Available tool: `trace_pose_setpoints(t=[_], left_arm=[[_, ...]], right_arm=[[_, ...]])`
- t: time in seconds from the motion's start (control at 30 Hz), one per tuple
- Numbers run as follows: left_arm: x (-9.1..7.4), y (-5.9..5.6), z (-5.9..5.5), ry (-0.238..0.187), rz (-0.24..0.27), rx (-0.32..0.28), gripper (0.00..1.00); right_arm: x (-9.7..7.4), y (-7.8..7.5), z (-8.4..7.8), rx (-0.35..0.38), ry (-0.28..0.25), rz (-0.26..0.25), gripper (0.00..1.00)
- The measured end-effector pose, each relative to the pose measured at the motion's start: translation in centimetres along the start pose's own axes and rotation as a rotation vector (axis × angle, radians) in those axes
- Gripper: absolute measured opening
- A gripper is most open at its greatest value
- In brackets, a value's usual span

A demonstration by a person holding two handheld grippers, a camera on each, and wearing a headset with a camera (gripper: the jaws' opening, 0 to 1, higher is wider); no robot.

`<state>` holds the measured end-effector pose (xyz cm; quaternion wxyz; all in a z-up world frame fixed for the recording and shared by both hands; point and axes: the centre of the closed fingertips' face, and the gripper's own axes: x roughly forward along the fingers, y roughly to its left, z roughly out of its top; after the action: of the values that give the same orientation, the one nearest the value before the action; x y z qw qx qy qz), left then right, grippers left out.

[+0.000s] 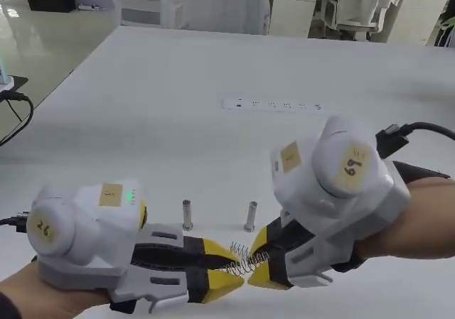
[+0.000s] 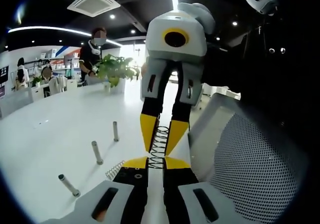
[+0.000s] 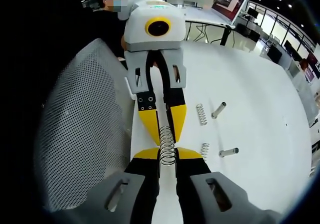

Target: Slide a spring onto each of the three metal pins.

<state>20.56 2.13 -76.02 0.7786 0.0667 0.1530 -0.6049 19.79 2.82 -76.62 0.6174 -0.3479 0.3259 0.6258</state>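
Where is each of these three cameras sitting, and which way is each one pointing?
Head view: on the person's head, looking forward and down at the white table; left claw, right claw and forearms show.
Left gripper view: on the left claw, looking along its own jaws at the right claw.
Right gripper view: on the right claw, looking along its own jaws at the left claw.
Shared: both gripper views show the thin coiled metal spring gripped between the claws.
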Motion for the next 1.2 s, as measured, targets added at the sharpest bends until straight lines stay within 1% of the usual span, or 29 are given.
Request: trace_pose_setpoints(t=[0.2, 0.4, 0.9, 1.2], left_arm=[[0.1, -0.1, 0.0, 0.000, -0.005, 0.027, 0.03], [0.3, -0.3, -0.1, 0.014, -0.007, 0.068, 0.03], [0.5, -0.6, -0.4, 0.025, -0.022, 0.077, 0.03], [0.7, -0.8, -0.6, 0.030, -0.033, 0.076, 0.03]], right_arm=[[-0.2, 0.2, 0.2, 0.006, 0.003, 0.012, 0.09], [-0.2, 0.3, 0.6, 0.007, 0.006, 0.020, 0.09], [-0.3, 0.7, 1.2, -0.007, 0.019, 0.023, 0.09], [-0.2, 0.9, 1.2, -0.021, 0.042, 0.021, 0.09]])
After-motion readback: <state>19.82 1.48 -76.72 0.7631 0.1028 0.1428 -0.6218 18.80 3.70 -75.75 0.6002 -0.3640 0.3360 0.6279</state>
